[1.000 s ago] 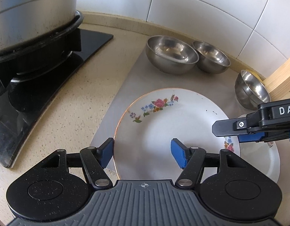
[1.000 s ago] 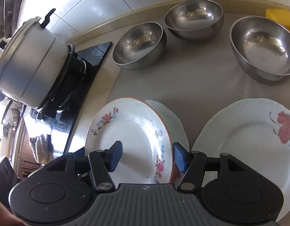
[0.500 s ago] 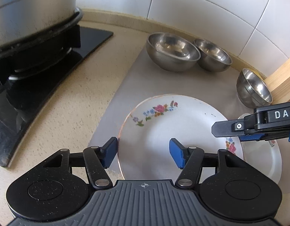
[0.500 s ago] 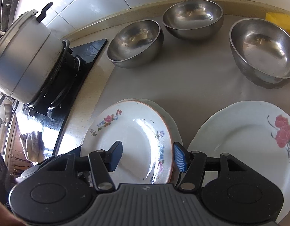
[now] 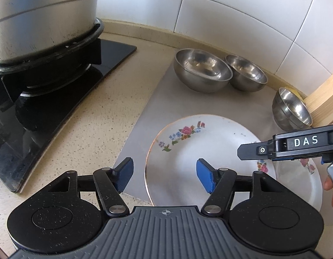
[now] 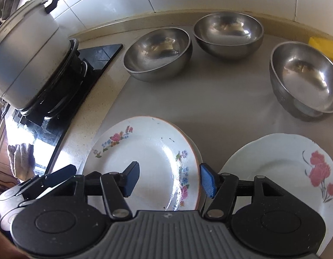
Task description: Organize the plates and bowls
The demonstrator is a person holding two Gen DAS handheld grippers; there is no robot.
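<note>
**Both grippers open over the stacked plates**

Your left gripper [image 5: 164,176] had its jaws spread apart, holding nothing, with the left rim of the small-flowered plate [image 5: 198,151] lying between its blue pads. Your right gripper [image 6: 169,178] was likewise spread and empty, straddling that plate's right rim [image 6: 149,157]. The plate lay flat on top of another plate, whose edge [image 6: 197,149] peeked out at its right side, both on the grey mat [image 6: 220,99]. The red-flowered plate [image 6: 281,168] sat just beside them, apart, on the mat. Three steel bowls [image 6: 160,51] [image 6: 228,34] [image 6: 304,77] stood upright along the back near the tiled wall. The pot [image 5: 43,15] sat on the stove [image 5: 64,86].
</note>
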